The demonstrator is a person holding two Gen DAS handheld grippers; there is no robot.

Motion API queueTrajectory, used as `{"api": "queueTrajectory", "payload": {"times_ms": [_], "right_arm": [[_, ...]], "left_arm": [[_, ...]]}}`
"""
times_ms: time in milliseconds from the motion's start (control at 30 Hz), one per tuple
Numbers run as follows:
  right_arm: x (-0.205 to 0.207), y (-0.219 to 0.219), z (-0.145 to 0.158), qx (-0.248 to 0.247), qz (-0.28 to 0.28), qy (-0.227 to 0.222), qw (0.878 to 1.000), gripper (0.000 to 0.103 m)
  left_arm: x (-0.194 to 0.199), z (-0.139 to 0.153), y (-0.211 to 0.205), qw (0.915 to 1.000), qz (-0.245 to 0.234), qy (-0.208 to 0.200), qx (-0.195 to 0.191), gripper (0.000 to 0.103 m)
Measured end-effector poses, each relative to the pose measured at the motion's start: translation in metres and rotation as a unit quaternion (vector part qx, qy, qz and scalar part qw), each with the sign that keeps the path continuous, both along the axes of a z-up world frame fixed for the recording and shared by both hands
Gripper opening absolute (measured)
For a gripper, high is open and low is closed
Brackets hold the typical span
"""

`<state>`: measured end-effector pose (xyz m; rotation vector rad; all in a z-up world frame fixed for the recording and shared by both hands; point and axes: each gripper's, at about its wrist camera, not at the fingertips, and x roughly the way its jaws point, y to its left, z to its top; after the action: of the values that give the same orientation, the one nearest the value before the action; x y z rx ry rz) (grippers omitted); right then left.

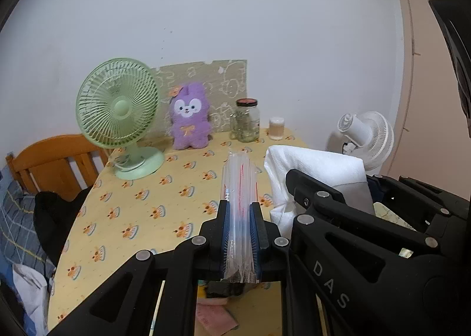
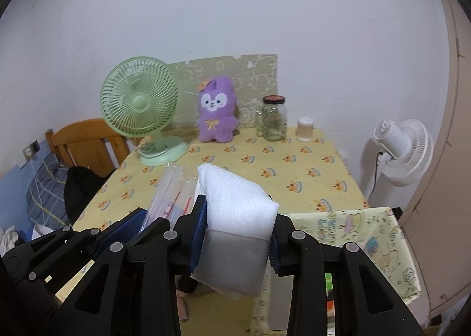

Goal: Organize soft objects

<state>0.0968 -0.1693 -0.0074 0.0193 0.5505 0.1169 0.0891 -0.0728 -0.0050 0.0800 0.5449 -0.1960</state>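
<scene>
I have both grippers side by side, tilted down over the table [image 1: 141,197]. My left gripper [image 1: 240,209] is clamped tight on a clear bag [image 1: 240,189]; my right gripper [image 2: 237,218], partly closed, squeezes a white foam pad [image 2: 235,203], both lifted clear of the cloth.

a green desk fan [image 1: 117,118] stands left of centre on the yellow patterned tablecloth [image 1: 141,206]. right of centre, near the wall, a lidded glass jar [image 1: 247,119] and a small cloudy cup [image 1: 276,128]. a white fan [image 2: 403,147] at right; a wooden chair [image 2: 85,141] at left.
</scene>
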Motion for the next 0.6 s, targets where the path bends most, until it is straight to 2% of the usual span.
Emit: {"api": "queueTrajectory", "payload": {"times_ms": [600], "right_arm": [[-0.005, -0.062, 0.006, 0.004, -0.052, -0.017, 0.998, 0.039]], "left_arm": [[0.005, 0.003, -0.059, 0.9983, -0.056, -0.014, 0.001, 0.011]]}}
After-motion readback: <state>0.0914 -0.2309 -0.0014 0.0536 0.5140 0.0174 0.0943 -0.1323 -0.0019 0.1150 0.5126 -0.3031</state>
